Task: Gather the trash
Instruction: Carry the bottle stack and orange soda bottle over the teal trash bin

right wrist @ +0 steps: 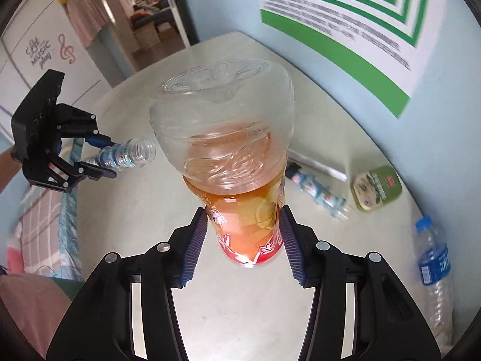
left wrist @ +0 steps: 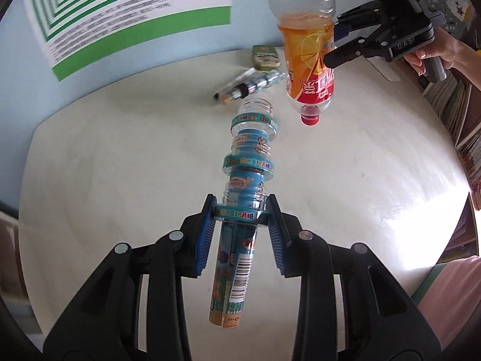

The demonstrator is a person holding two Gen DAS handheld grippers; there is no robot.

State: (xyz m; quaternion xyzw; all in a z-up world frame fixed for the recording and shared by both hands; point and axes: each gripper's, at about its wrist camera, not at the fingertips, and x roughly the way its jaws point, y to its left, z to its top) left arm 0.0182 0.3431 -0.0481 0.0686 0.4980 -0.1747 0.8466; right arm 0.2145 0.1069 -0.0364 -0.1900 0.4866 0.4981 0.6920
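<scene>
— So, what's in each hand?

— My left gripper is clamped on a ridged candy bottle with blue bands, lifted above the pale table. My right gripper squeezes an upside-down tea bottle, also aloft.

— Anything left lying?

— Far on the table: a second ridged bottle, a green tin; at the right edge, a water bottle.

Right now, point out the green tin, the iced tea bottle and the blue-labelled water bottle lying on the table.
green tin (right wrist: 378, 188): right wrist view, centre of its lid.
iced tea bottle (left wrist: 309, 60): left wrist view, its orange label.
blue-labelled water bottle (right wrist: 433, 263): right wrist view, its blue label.
</scene>
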